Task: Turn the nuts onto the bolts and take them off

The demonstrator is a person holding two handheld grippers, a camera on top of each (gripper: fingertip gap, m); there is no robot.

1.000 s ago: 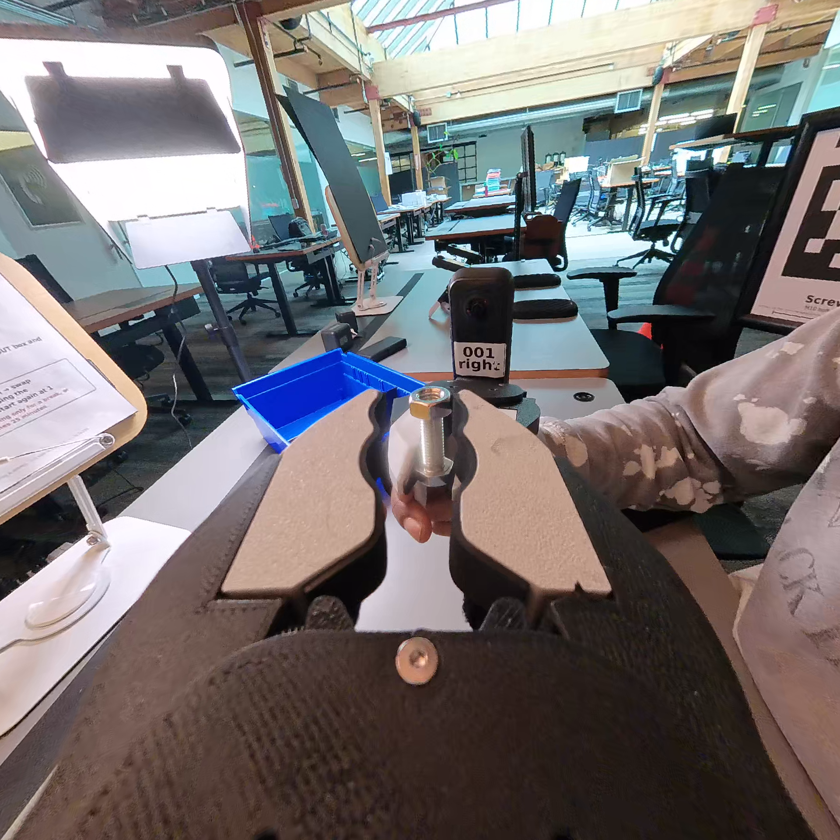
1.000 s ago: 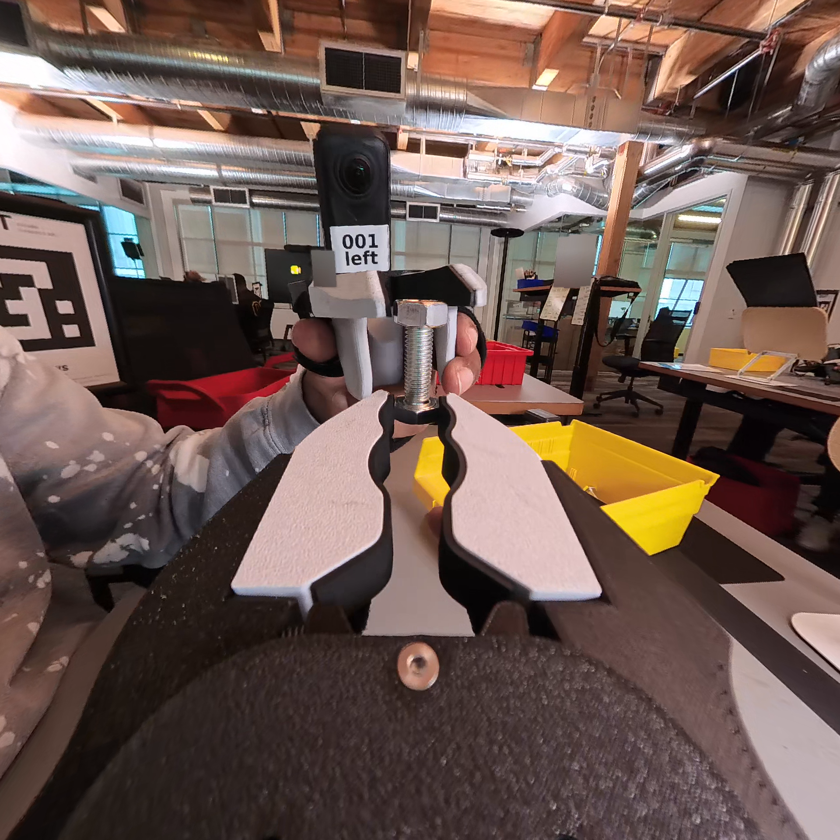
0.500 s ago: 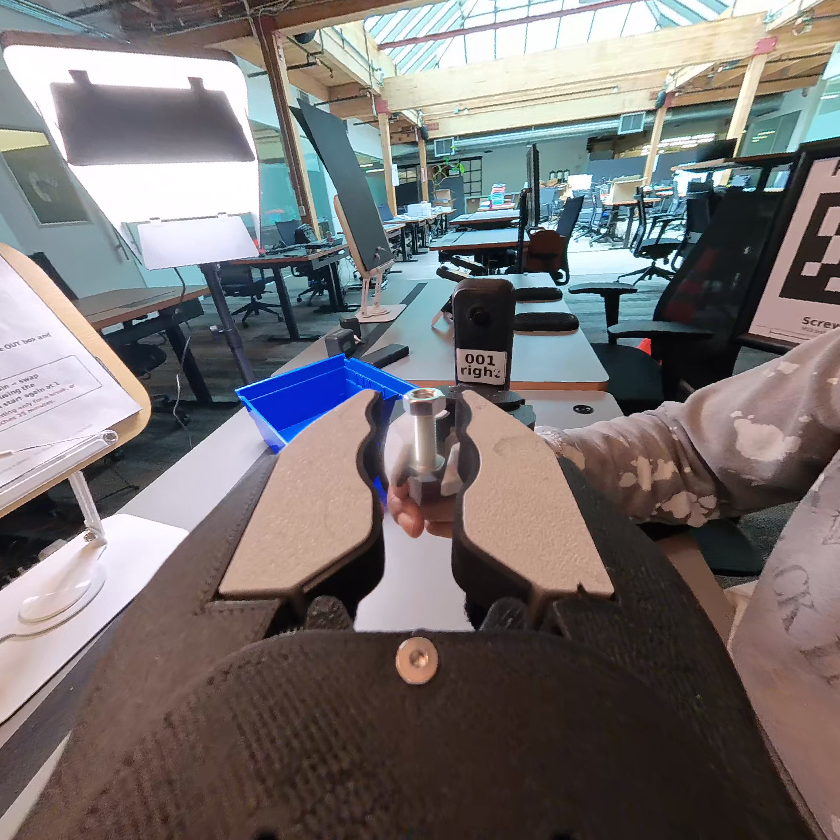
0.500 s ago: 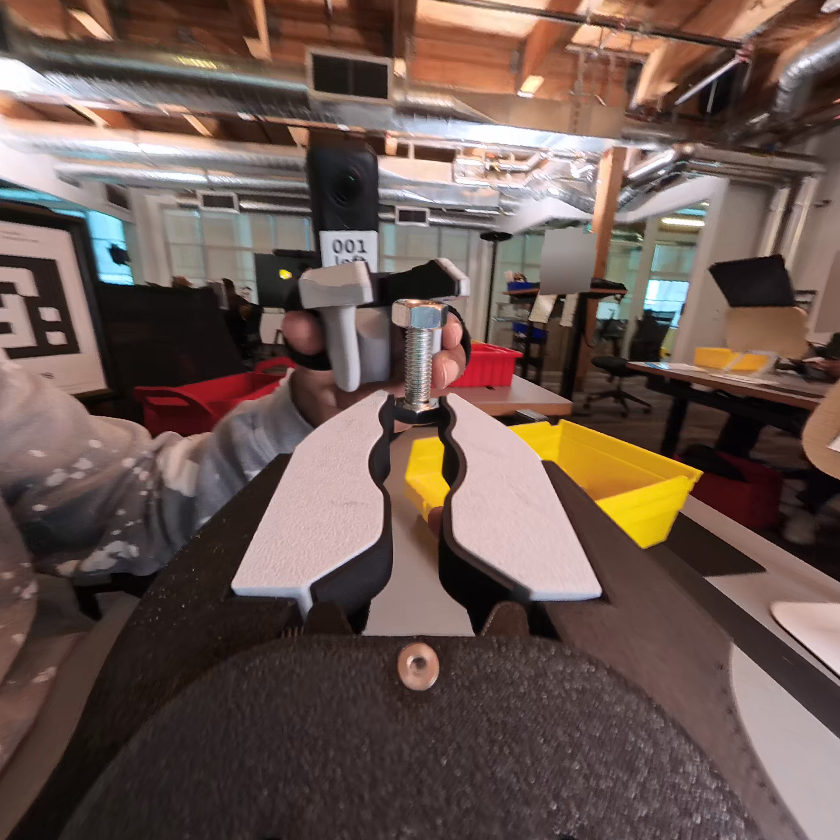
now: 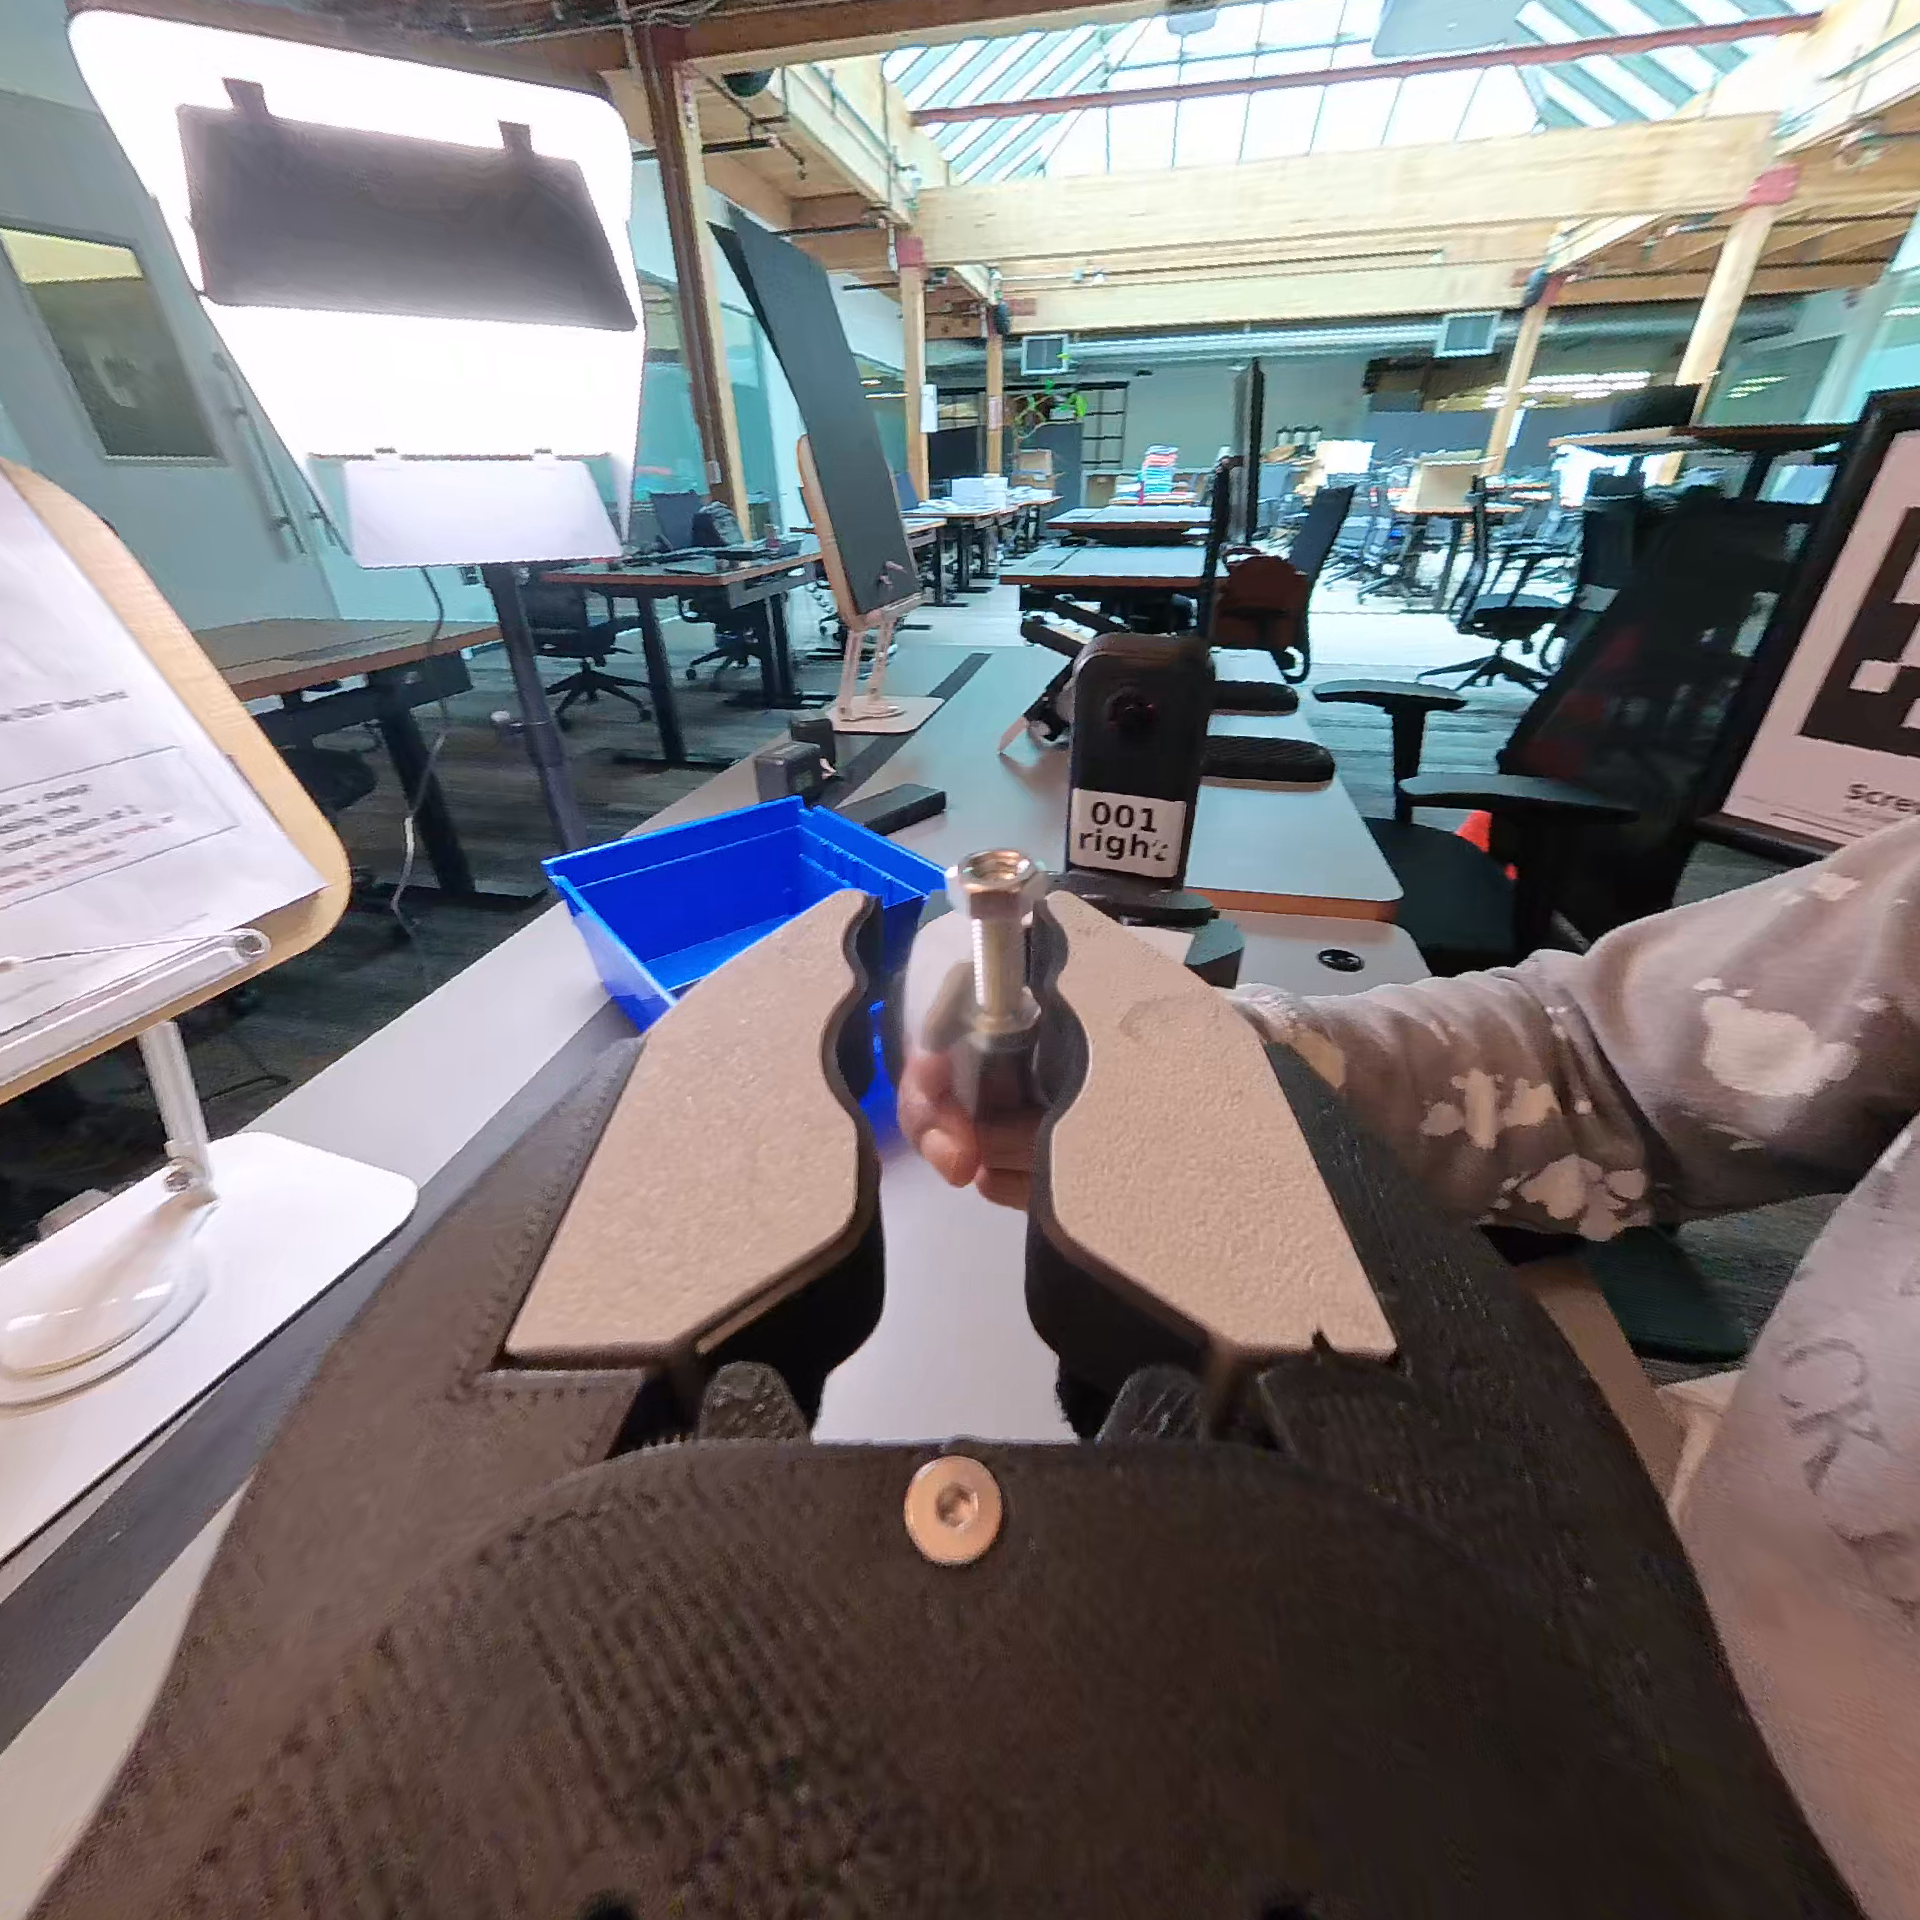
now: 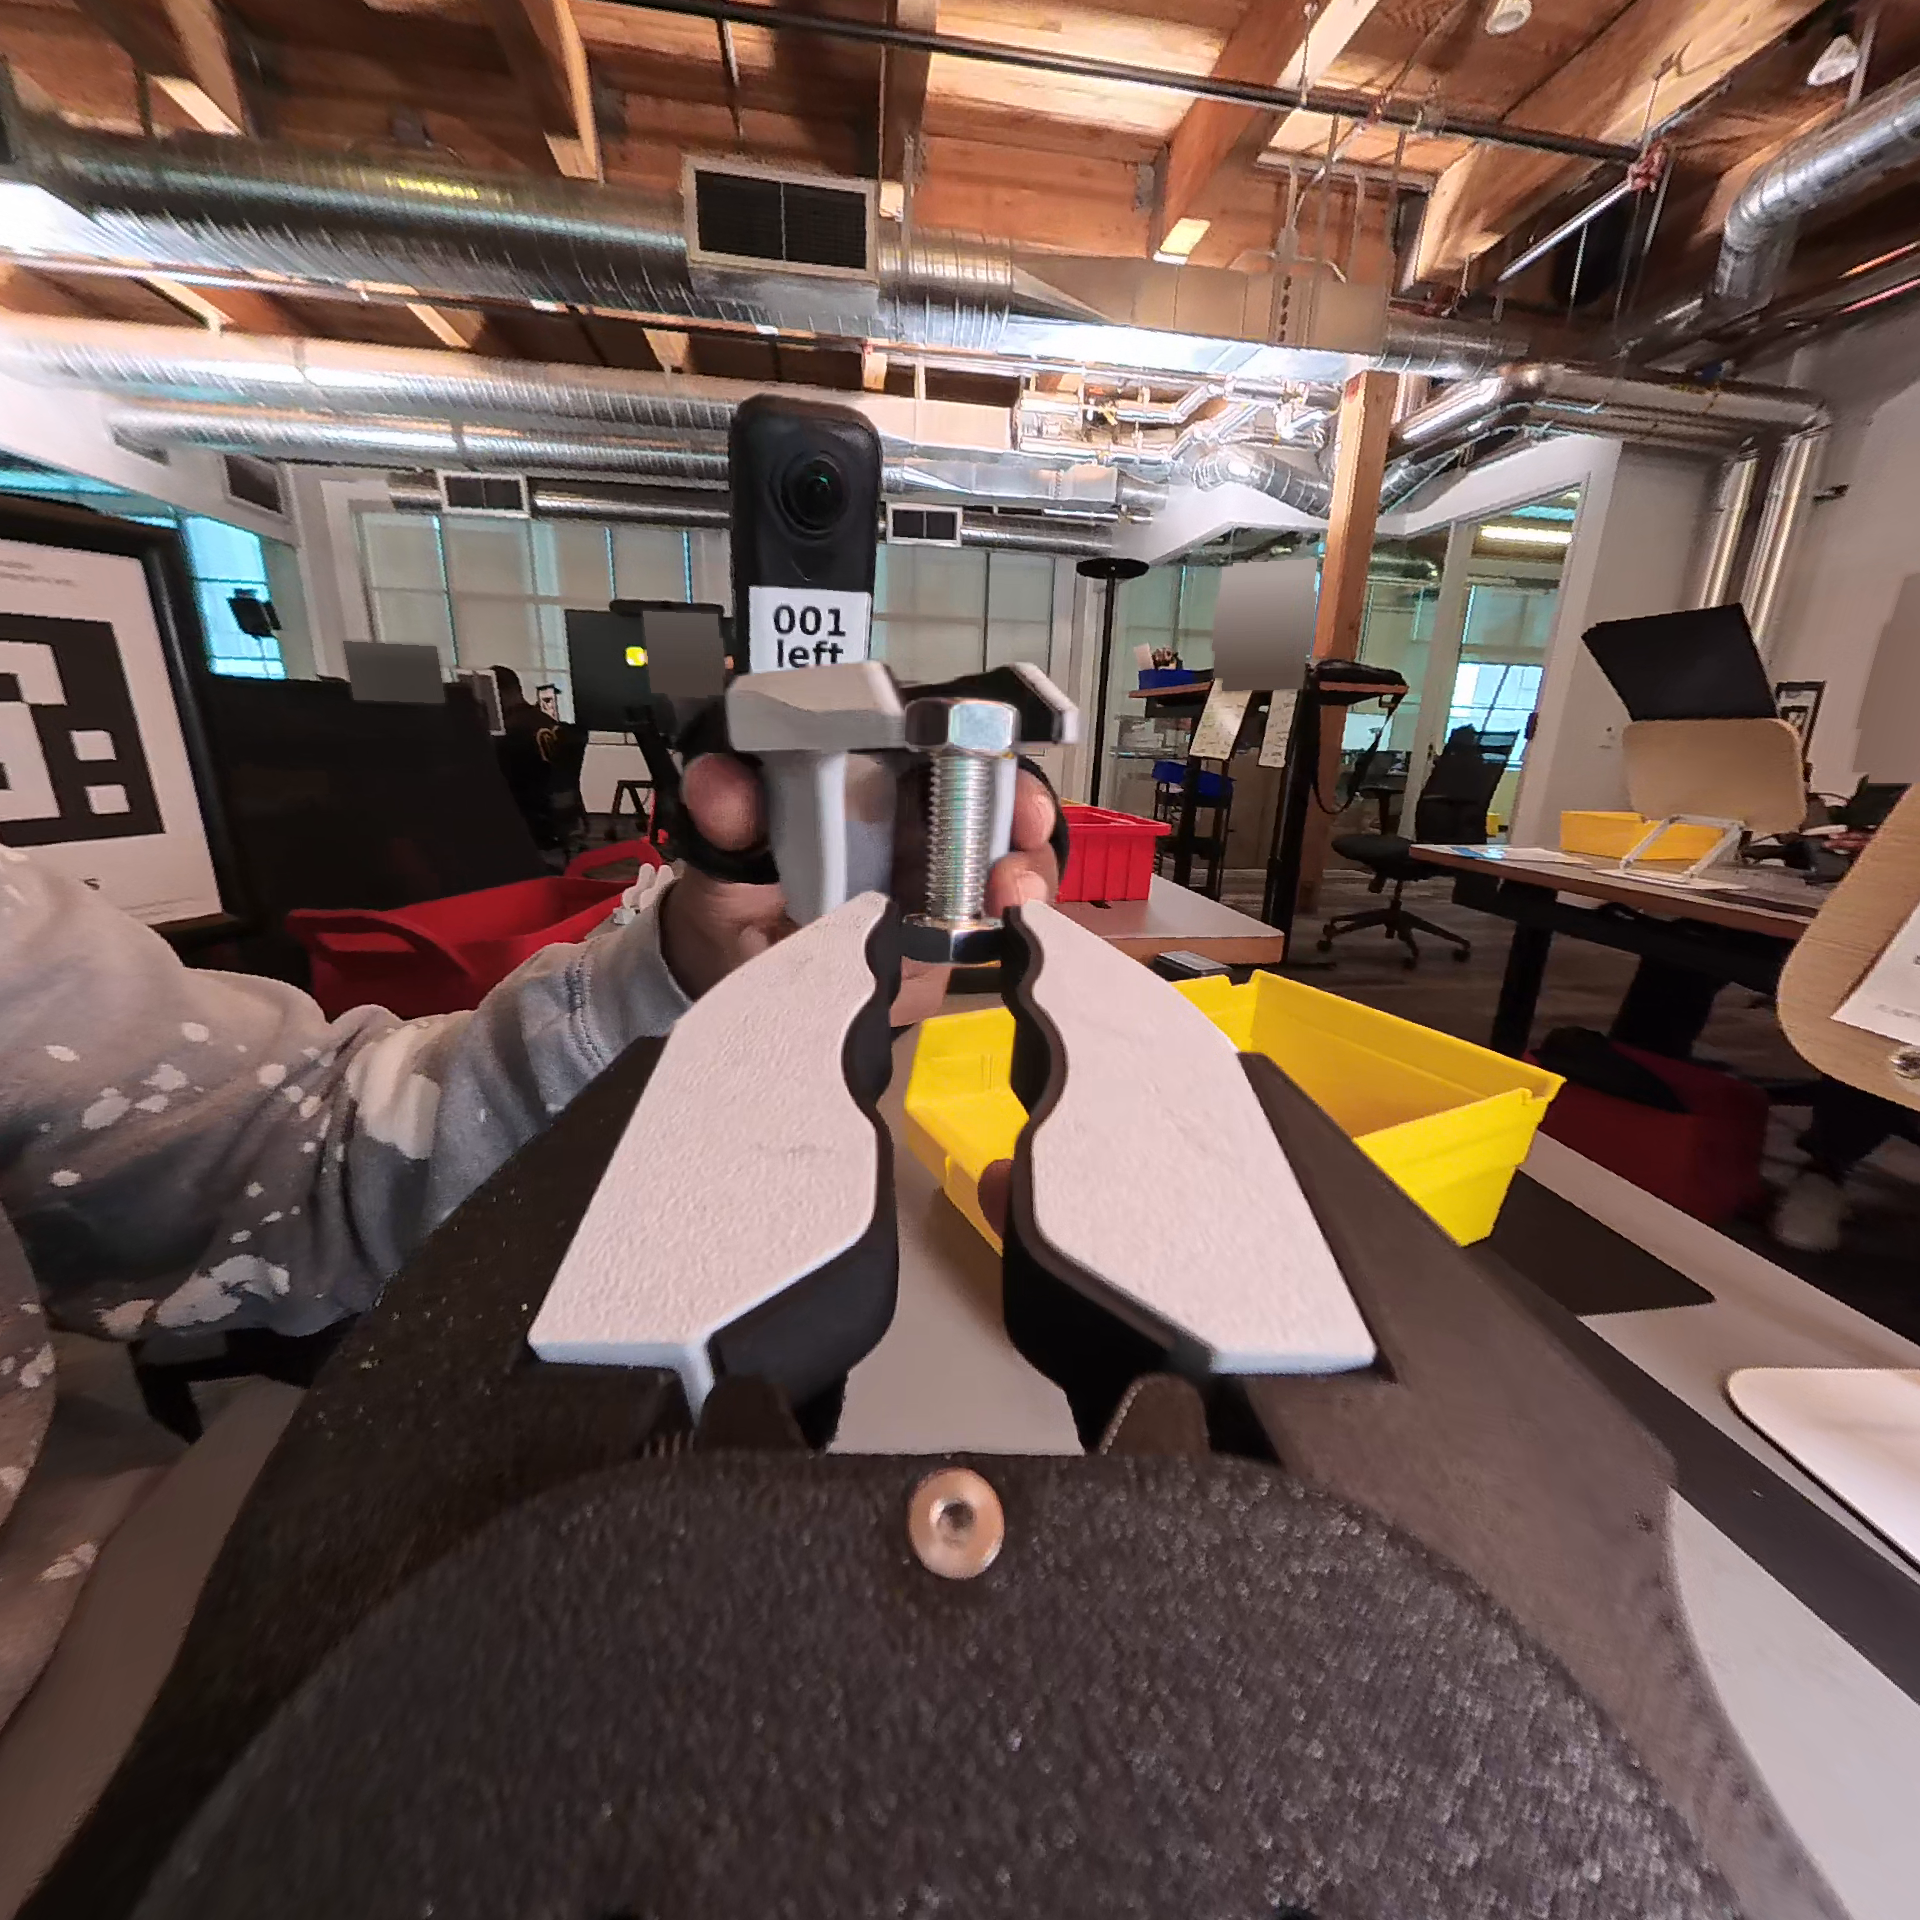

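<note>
A silver bolt point(image 6: 958, 831) stands upright in the air, head up, between the two facing grippers. My left gripper point(image 5: 956, 914) is shut on the bolt's hex head point(image 5: 995, 881); it also shows in the right wrist view point(image 6: 904, 707) under its camera. My right gripper point(image 6: 951, 930) is shut on the nut point(image 6: 951, 940) at the lower end of the thread. In the left wrist view the nut point(image 5: 995, 1049) and the right gripper's tips around it are blurred, with a hand point(image 5: 961, 1143) behind them.
A blue bin point(image 5: 727, 914) sits on the grey table point(image 5: 436, 1060) behind my left fingers. A yellow bin point(image 6: 1351, 1091) sits behind my right fingers, with red bins point(image 6: 468, 935) farther back. A paper on a stand point(image 5: 125, 831) is at the left, a black office chair point(image 5: 1558, 790) at the right. Both grippers' tips are close together, under 4 cm apart.
Both grippers keep their hold on the bolt and the nut. The left gripper tilted briefly and came back upright. The nut end is now blurred in the left wrist view.
</note>
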